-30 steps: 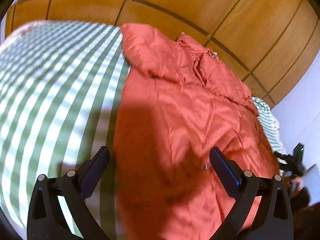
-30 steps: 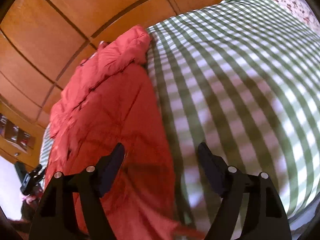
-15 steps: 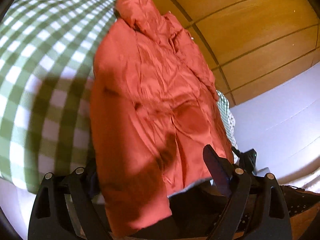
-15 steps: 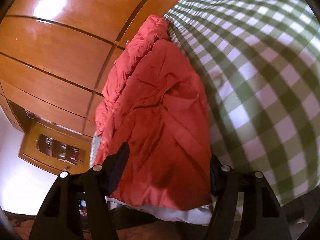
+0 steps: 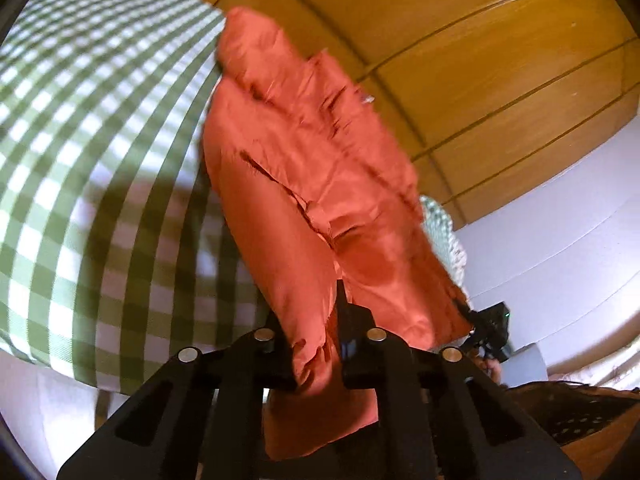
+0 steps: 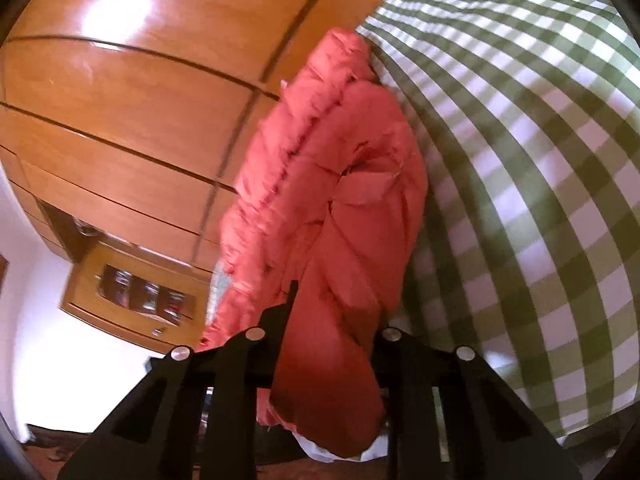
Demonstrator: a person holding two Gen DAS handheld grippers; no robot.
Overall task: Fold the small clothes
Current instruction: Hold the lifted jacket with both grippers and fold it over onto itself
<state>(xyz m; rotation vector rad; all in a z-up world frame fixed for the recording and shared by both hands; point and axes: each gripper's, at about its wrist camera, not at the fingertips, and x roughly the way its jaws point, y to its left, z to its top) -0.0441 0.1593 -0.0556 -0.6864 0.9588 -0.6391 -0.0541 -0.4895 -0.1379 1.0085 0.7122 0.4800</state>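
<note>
Judging from how things lie, the folding has hardly got under way: the red jacket [image 5: 312, 184] is only gripped at its near hem, with no crease or tidy fold to be seen anywhere on it. It lies lengthwise on the green checked bedcover [image 5: 92, 152], along the side of the bed next to the wooden wardrobe [image 5: 460, 48], its hood end far from the cameras and its near end hanging over the bed's edge. The left gripper [image 5: 318, 354] is clenched on a bunch of that hem, its fingers pressed in on the cloth from both sides. The right gripper [image 6: 330, 338] also has the jacket's hem between its fingers, and the cloth bulges out fat between them and droops below, with a bit of white lining showing at the bottom. So the grasp seems done on both sides; what is left, as far as can be told, is everything else: carrying the hem up toward the hood, laying it down flat, bringing in the sleeves and smoothing the bundle. A puffy jacket like this may well spring open again, so the fold will probably need pressing down. No brand, label or writing can be read; a small pale tag [image 5: 366, 99] near the collar is too blurred to make out.
</note>
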